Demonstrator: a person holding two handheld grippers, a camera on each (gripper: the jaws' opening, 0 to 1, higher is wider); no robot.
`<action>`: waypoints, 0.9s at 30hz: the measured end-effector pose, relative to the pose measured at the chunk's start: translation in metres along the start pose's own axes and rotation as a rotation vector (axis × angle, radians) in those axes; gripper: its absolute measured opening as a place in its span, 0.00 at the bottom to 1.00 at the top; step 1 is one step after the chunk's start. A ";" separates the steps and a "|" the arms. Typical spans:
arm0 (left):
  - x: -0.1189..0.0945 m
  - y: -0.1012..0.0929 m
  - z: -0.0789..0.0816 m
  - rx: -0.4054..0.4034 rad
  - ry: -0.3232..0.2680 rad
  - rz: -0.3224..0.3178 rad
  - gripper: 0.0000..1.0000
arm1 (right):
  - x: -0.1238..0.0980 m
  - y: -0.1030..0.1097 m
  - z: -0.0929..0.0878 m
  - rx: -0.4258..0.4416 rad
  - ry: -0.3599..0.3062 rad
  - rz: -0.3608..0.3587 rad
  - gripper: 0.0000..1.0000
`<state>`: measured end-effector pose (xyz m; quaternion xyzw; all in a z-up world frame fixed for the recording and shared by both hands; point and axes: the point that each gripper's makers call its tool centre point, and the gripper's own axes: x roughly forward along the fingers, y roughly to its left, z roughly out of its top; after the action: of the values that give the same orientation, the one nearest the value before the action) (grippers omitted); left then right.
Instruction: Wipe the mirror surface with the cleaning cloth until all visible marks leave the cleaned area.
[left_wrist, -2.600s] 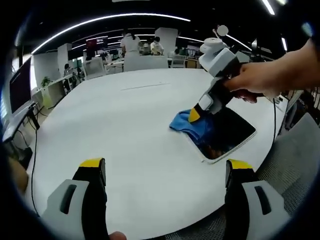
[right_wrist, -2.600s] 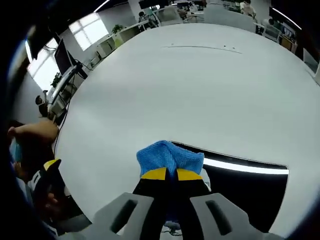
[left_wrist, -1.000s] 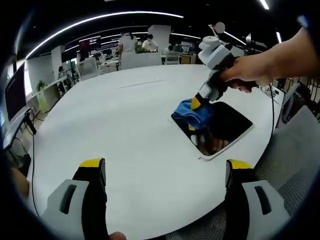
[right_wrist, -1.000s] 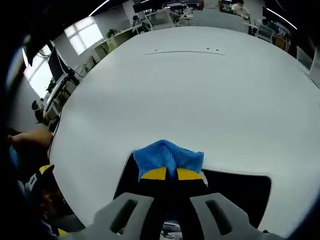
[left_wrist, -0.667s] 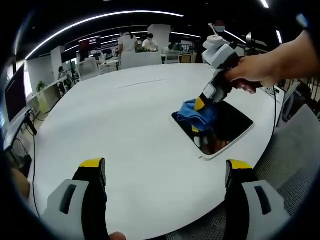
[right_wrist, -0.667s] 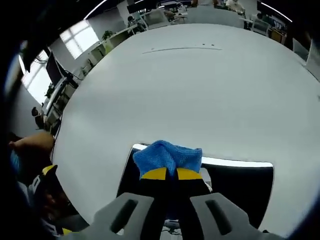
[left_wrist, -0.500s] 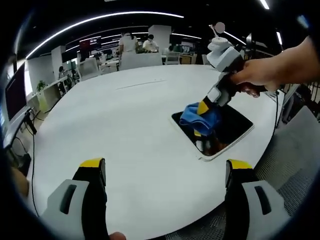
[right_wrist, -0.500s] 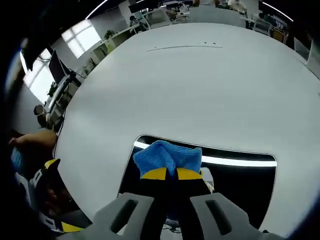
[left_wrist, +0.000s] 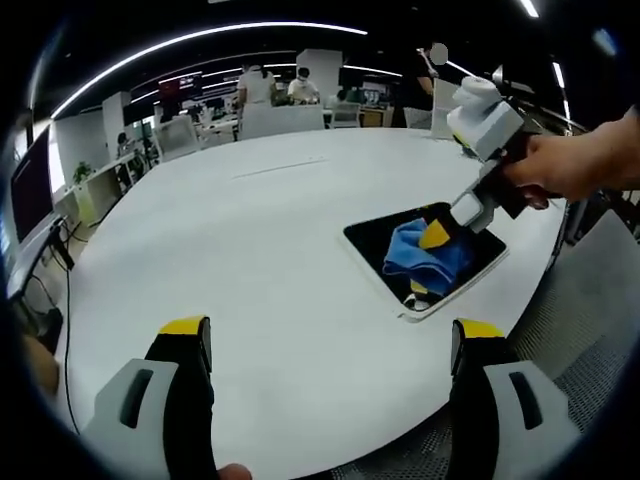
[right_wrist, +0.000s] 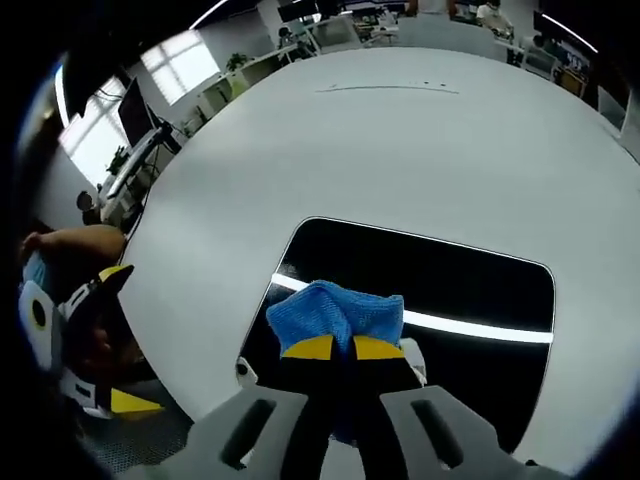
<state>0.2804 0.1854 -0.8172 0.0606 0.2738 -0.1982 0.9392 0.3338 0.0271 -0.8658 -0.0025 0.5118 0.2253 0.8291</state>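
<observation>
A dark rectangular mirror (left_wrist: 385, 238) (right_wrist: 440, 280) with a white frame lies flat on the white table (left_wrist: 250, 250) (right_wrist: 400, 140). My right gripper (right_wrist: 334, 348) (left_wrist: 436, 236) is shut on a blue cleaning cloth (right_wrist: 334, 312) (left_wrist: 420, 252), which presses on the mirror's near part. A hand (left_wrist: 570, 165) holds that gripper from the right in the left gripper view. My left gripper (left_wrist: 330, 340) hangs open over the table's near edge, well short of the mirror, nothing between its yellow-tipped fingers (left_wrist: 185, 328). It also appears at the left (right_wrist: 90, 330) of the right gripper view, held by a hand.
Desks, chairs, monitors and several people (left_wrist: 262, 85) stand far behind the table. A grey chair (left_wrist: 600, 300) stands close to the table's right edge. A thin line (right_wrist: 390, 88) marks the table's far part. Windows (right_wrist: 180, 60) lie at the left.
My right gripper has drawn the cloth from the mirror's far left corner across the glass toward its near side. The left gripper has stayed put.
</observation>
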 end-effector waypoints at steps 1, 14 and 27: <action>0.000 0.000 0.003 0.007 -0.013 -0.002 0.99 | 0.001 0.000 -0.002 0.006 0.008 0.005 0.00; -0.010 -0.012 0.026 0.052 -0.028 0.002 0.99 | -0.013 0.016 -0.027 0.010 0.075 0.024 0.00; -0.005 -0.022 0.030 0.018 -0.058 -0.001 0.99 | -0.009 0.019 -0.032 -0.020 0.077 0.037 0.00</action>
<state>0.2826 0.1600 -0.7892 0.0632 0.2446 -0.2026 0.9461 0.2965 0.0336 -0.8690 -0.0099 0.5410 0.2456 0.8043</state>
